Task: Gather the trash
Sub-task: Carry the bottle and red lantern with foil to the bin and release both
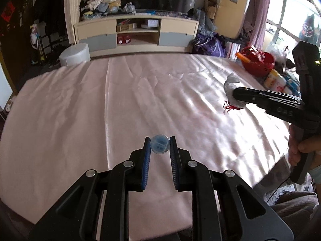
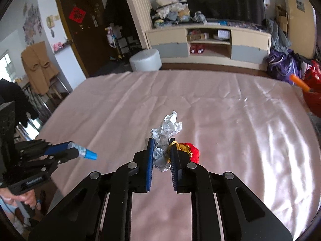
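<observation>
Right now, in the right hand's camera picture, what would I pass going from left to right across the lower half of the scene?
Left gripper holding a small blue container → right gripper clamped on crumpled paper → red and gold ornament on the pink cloth → red basket at the far right edge.

I see the small bottle (image 1: 160, 145) between my left gripper's (image 1: 159, 147) jaws over the counter (image 1: 80, 110), the crumpled paper (image 2: 167, 127) well right of it, the basket (image 1: 258, 62) beyond.
</observation>
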A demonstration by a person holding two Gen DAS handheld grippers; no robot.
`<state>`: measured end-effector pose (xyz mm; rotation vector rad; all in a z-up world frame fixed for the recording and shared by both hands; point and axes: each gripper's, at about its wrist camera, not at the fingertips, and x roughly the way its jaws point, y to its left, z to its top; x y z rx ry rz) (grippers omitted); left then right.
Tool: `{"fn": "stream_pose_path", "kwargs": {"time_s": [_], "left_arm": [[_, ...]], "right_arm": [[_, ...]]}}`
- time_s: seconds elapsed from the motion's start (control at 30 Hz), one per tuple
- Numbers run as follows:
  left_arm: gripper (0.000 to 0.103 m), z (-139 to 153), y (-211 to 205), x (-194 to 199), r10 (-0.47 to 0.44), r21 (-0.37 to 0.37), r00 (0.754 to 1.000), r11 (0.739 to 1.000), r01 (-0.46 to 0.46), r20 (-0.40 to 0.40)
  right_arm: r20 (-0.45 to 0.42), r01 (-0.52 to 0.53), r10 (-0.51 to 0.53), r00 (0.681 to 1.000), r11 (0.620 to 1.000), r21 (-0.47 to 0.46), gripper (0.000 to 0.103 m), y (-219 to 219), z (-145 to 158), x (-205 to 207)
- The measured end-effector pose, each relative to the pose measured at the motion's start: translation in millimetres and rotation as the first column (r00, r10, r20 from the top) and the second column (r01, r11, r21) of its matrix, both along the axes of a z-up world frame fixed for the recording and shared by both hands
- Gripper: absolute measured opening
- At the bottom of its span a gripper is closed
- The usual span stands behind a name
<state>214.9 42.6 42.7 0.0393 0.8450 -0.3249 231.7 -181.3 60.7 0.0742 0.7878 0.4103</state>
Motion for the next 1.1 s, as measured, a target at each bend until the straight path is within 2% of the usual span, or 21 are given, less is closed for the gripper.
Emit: {"fn": "stream_pose_path", "kwargs": {"time_s": [0.2, 0.47, 0.6, 0.77, 0.93, 1.1], "left_arm": [[0.017, 28, -6, -55, -0.025, 0.001, 0.999, 1.000, 0.025, 0.047], [0.017, 42, -10, -127, -0.036, -0.041, 0.996, 0.998, 0.039, 0.082], [0.017, 25, -13, -160, -0.042, -0.079, 0.998, 0.996, 0.046, 0.042], [0.017, -4, -22, -190, -0.028, -0.087, 1.000, 0.996, 0.028, 0.000], [0.017, -35, -30, -208, -0.013, -0.103, 0.999, 0.995, 0.008, -0.052], [0.017, -70, -38, -214, 0.008, -0.135, 0.992, 0.990, -0.025, -0.126]], "right_arm": [[0.048, -0.021, 0.020, 0.999, 1.000, 0.005, 0.017, -19, 31, -67], [0.066, -0.014, 0.017, 0.998, 0.999, -0.040, 0.017, -45, 37, -137], [0.054, -0.019, 0.021, 0.998, 0.998, -0.052, 0.017, -52, 23, -166], [0.001, -0.024, 0.024, 1.000, 1.000, -0.015, 0.017, -54, -13, -192], [-0.066, -0.023, 0.024, 0.998, 1.000, 0.012, 0.017, -44, -54, -208], [-0.108, -0.011, 0.012, 0.994, 1.000, 0.013, 0.017, -32, -81, -214]]}}
